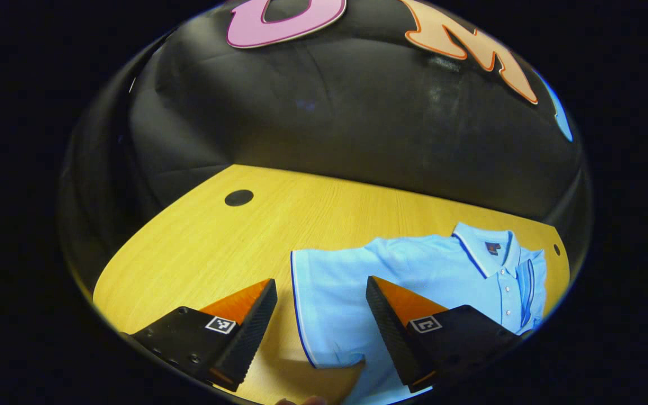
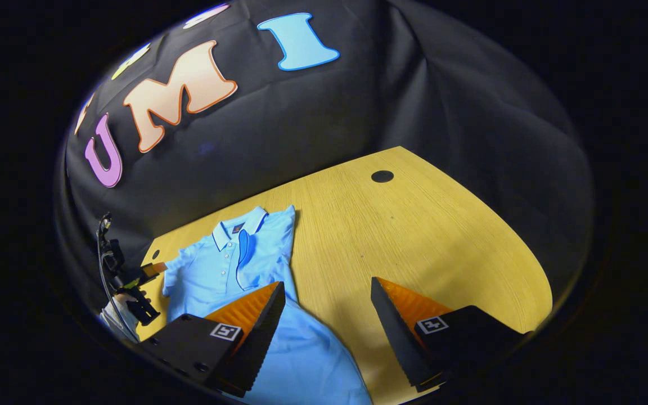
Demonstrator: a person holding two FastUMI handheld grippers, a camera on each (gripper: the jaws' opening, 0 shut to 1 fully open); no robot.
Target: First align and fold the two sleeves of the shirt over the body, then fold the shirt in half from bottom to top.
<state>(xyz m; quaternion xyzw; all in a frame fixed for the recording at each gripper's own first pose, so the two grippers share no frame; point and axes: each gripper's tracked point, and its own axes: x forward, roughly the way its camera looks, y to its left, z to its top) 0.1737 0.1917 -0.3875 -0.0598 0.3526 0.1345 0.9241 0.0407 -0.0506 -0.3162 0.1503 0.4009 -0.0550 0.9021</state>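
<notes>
Light-blue short-sleeved polo shirt [image 1: 414, 275] lies flat on the yellow wooden table [image 1: 200, 247]. The left gripper [image 1: 321, 292] has its fingers spread, the sleeve hem between them. The right gripper [image 2: 328, 295] is likewise spread, the shirt body under its left finger [image 2: 256, 320].

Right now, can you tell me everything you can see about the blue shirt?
The shirt is a light blue polo of soft knit-looking cloth, with a collar edged in a dark line, a row of small white buttons down the front and a small dark tag inside the neck. It lies flat, front up, on the wooden table. One short sleeve, with pale trim at its edge, spreads out sideways; the other already looks folded over the chest. Both grippers hover open by it, not gripping it.
</notes>
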